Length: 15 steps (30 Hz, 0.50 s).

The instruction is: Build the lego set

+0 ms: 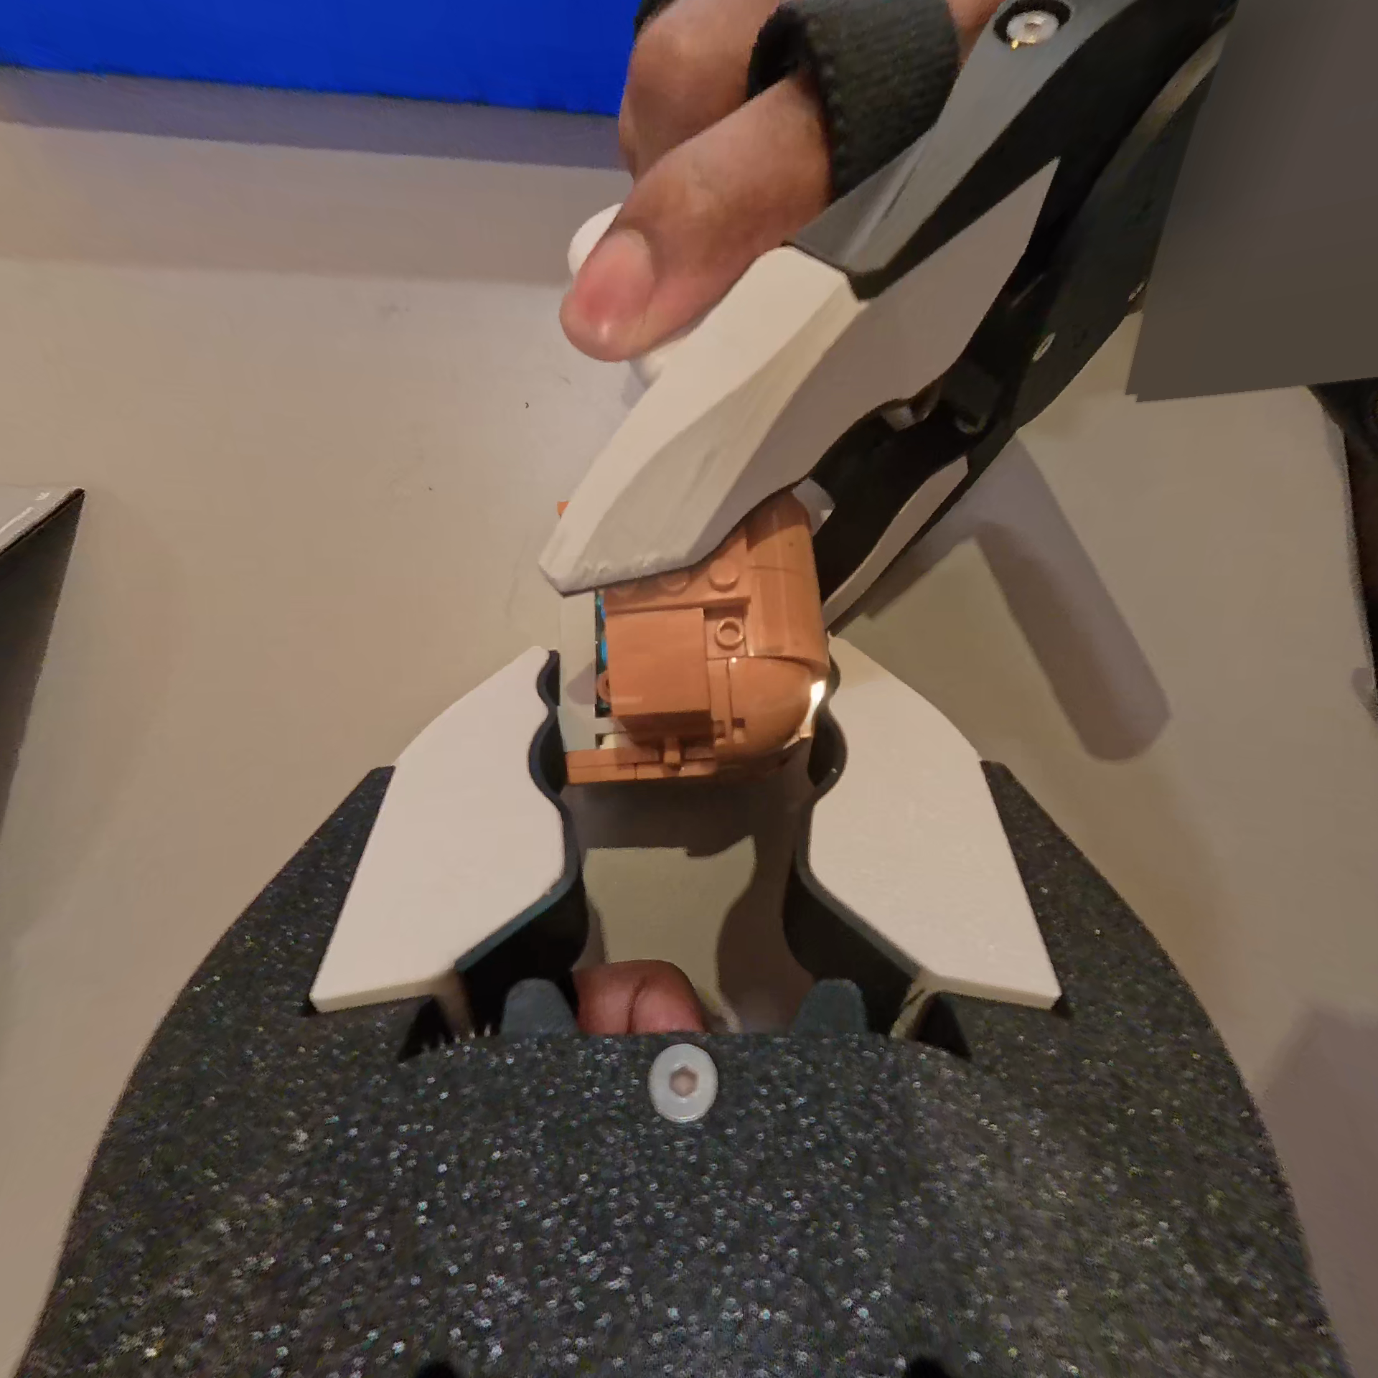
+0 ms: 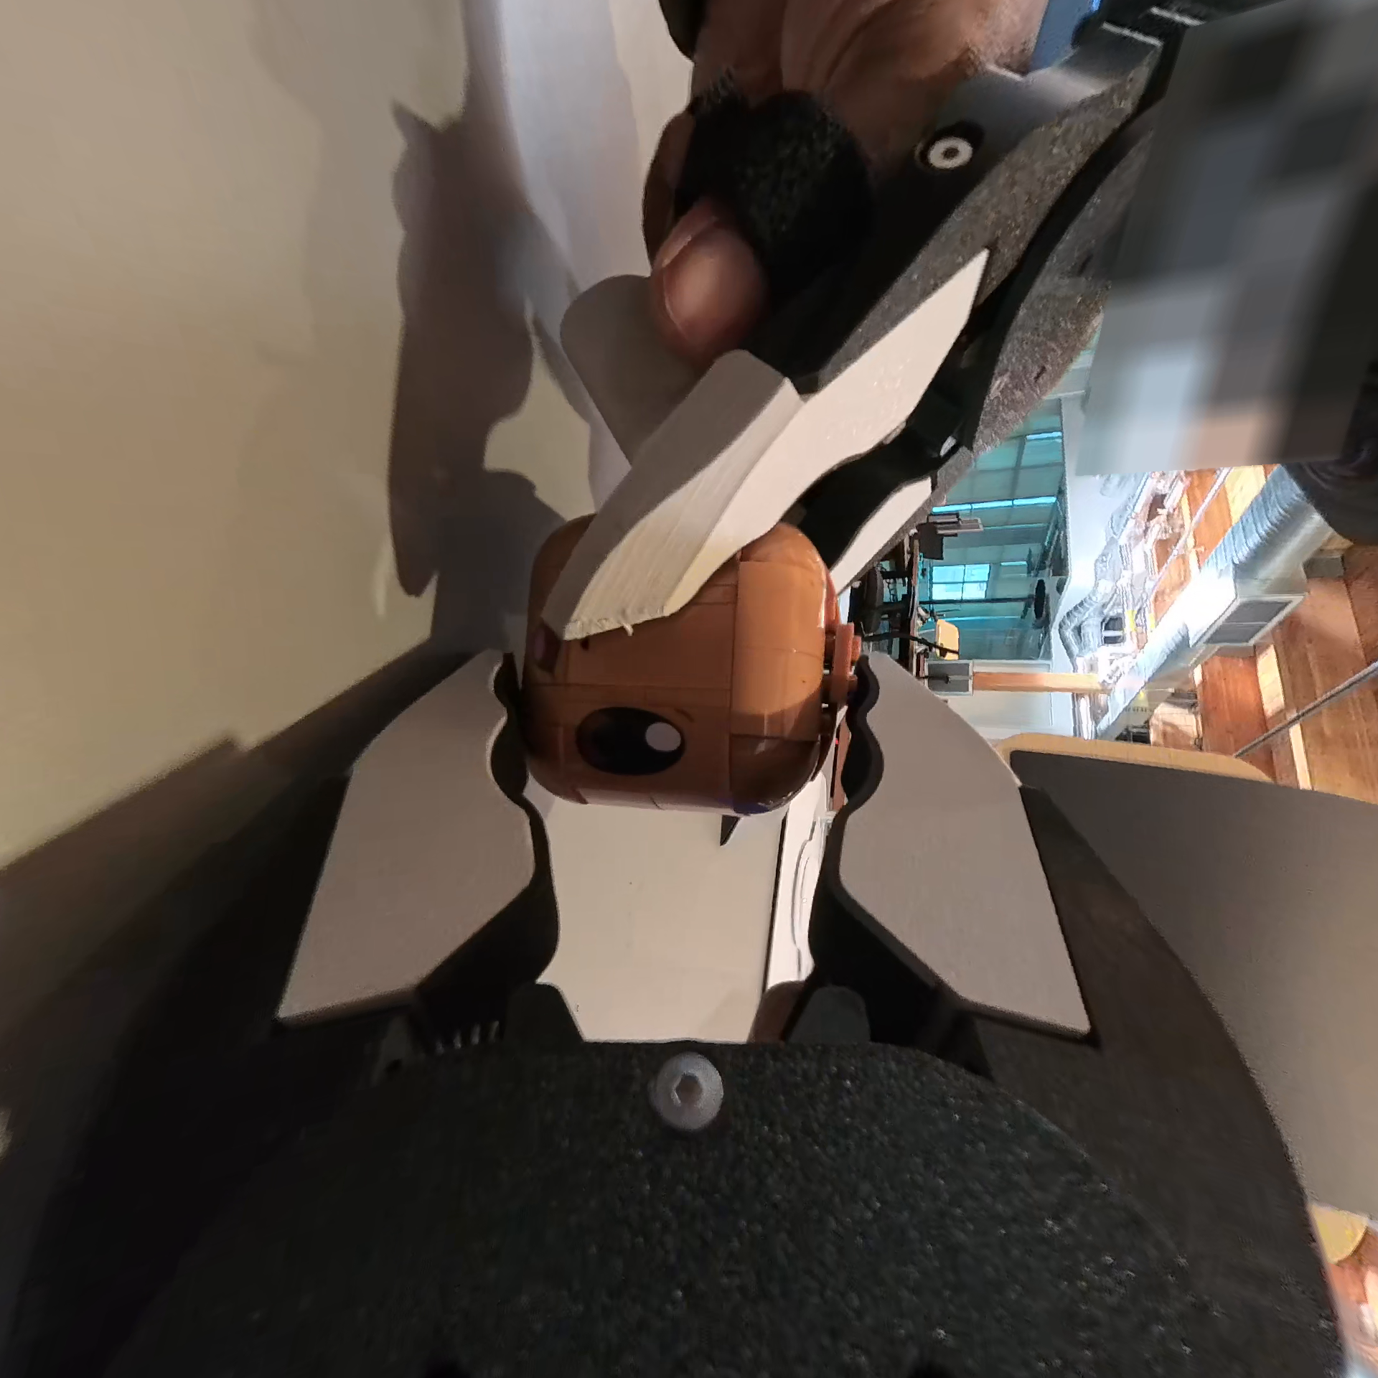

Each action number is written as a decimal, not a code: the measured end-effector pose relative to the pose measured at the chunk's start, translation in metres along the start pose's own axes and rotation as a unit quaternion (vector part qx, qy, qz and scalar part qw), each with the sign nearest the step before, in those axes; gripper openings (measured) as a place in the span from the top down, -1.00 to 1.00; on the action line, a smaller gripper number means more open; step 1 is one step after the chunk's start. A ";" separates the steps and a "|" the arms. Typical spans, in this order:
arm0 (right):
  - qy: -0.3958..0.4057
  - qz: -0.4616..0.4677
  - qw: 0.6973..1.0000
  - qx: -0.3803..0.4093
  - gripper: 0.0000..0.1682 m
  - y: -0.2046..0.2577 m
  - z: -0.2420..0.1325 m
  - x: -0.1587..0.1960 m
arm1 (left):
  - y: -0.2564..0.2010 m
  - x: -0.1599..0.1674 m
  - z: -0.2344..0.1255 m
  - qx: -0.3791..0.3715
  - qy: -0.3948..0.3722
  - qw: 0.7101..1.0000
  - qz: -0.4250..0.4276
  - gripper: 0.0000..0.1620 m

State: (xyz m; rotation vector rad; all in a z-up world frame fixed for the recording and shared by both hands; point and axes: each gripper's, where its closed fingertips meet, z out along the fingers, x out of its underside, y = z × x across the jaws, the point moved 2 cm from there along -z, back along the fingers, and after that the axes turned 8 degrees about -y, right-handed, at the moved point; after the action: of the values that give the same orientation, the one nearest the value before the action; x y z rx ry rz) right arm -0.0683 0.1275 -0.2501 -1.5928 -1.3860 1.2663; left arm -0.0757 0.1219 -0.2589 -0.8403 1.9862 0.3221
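Observation:
A brown lego head (image 1: 693,671) with studs and a boxy block on this side is held above the table, between both grippers. My left gripper (image 1: 690,693) is shut on it, fingertips touching its left and right sides. My right gripper's white finger (image 1: 693,462) comes in from the upper right and lies across the top of the head. In the right wrist view the head (image 2: 671,671) shows a black eye (image 2: 630,740). My right gripper (image 2: 686,708) is shut on the head's sides. The left gripper's white finger (image 2: 708,522) presses on it from above.
A cream table (image 1: 261,447) lies below, with a blue band (image 1: 298,45) at the back and a dark box (image 1: 37,596) at the left edge. Hands (image 1: 671,224) hold both grippers. The right wrist view is tilted and shows a room with ducts (image 2: 1193,596). Less than 4 cm separates the two grippers' tips.

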 end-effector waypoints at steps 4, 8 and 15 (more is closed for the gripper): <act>0.013 0.004 1.000 0.021 -0.03 -0.003 0.001 0.003 | 0.004 -0.001 -0.001 -0.009 -0.004 1.000 -0.009 0.21; 0.031 0.006 0.999 0.025 -0.10 -0.007 -0.001 0.007 | 0.006 0.000 -0.003 -0.018 -0.002 1.000 -0.012 0.21; 0.050 -0.007 0.998 0.022 -0.12 -0.005 0.006 0.000 | 0.009 0.001 -0.003 -0.044 0.016 0.999 -0.005 0.21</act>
State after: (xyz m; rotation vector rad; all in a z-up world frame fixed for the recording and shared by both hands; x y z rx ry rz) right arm -0.0756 0.1282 -0.2469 -1.5912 -1.2961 1.1843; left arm -0.0843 0.1265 -0.2586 -0.9162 2.0084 0.3950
